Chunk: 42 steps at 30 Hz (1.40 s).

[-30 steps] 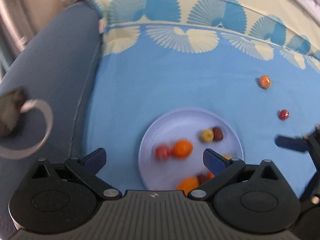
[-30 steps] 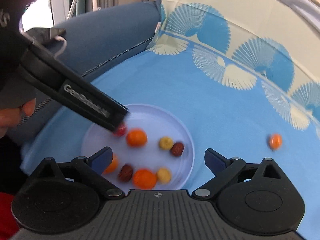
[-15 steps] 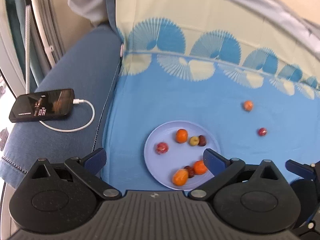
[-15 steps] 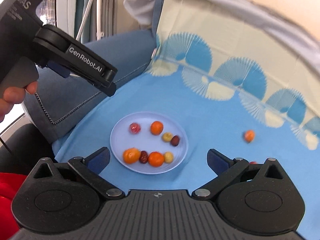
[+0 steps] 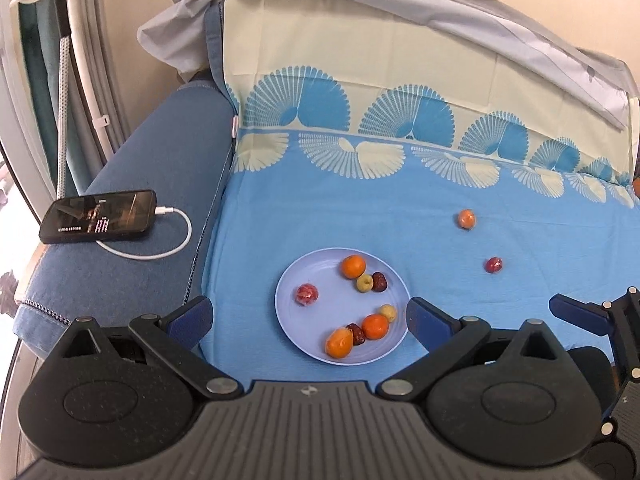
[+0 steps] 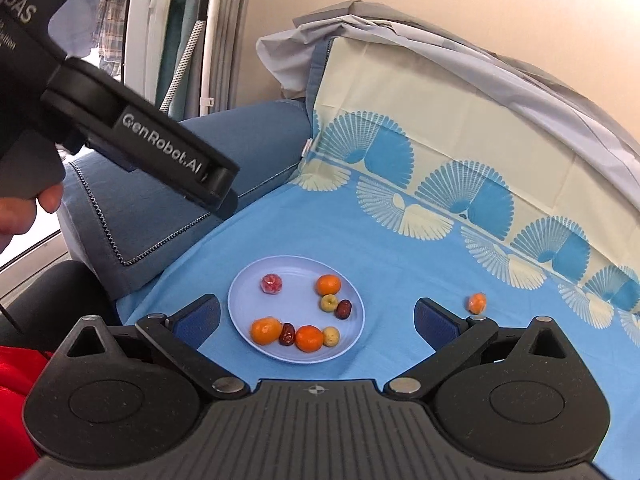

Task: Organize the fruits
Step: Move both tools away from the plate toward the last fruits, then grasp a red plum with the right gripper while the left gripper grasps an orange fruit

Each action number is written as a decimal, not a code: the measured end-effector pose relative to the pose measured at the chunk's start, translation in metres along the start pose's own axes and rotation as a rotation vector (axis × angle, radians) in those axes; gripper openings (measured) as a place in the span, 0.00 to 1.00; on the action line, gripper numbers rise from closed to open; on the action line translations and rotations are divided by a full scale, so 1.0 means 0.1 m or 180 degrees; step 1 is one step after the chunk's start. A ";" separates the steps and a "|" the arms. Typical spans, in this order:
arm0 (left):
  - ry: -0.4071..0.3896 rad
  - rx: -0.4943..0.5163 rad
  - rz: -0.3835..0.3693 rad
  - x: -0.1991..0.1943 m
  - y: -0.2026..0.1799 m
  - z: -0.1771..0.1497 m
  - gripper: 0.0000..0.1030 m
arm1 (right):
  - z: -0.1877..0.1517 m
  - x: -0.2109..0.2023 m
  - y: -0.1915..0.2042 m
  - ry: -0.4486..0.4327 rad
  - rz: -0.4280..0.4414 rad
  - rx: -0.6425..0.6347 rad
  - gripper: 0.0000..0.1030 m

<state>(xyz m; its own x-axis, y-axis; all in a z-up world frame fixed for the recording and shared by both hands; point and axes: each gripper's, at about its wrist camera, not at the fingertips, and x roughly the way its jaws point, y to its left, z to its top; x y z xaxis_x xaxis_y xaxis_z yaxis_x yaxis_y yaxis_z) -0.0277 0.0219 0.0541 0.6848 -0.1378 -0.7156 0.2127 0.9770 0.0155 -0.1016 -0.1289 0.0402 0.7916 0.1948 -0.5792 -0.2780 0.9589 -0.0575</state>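
both tongs hang released and empty above the blue plate (image 5: pixel 304 350), which holds eight fruits. two strays lie on the cloth off to the plate's far right: an orange fruit (image 5: pixel 467 218) and, nearer, a small red fruit (image 5: pixel 494 265). the right gripper (image 6: pixel 318 314) looks closer to them than the left gripper (image 5: pixel 308 316); being roundish, they offer no long axis to line up on.

1 plate (image 5: pixel 288 280) w/ 8 fruits: 3 oranges (image 5: pixel 353 266), 2 yellow-green (image 5: pixel 365 283), 2 dark red dates (image 5: pixel 379 281), 1 red (image 5: pixel 307 294). Off plate on bed sheet (image 5: pixel 320 208): 1 orange fruit (image 5: pixel 466 218), 1 red fruit (image 5: pixel 494 265). 1 phone (image 5: pixel 100 221).
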 end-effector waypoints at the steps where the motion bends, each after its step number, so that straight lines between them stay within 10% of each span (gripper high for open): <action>1: -0.0011 0.0006 0.0004 0.00 0.00 0.01 1.00 | 0.00 0.00 -0.01 -0.0005 -0.0008 0.0003 0.99; 28: 0.0387 0.0115 0.0078 0.45 -0.16 -0.03 1.00 | -0.20 0.21 -0.23 0.0120 -0.0217 0.0282 0.99; 42: 0.0495 0.0415 -0.0057 1.48 -0.88 0.42 1.00 | -1.04 1.16 -1.85 0.0254 -0.1224 0.1251 0.99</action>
<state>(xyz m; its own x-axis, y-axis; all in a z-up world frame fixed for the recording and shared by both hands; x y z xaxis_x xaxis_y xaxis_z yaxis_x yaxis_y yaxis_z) 0.0837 -0.0912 -0.0237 0.5665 -0.1183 -0.8155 0.3193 0.9439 0.0848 -0.0147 -0.3049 -0.1011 0.7481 -0.1860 -0.6370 0.2588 0.9657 0.0220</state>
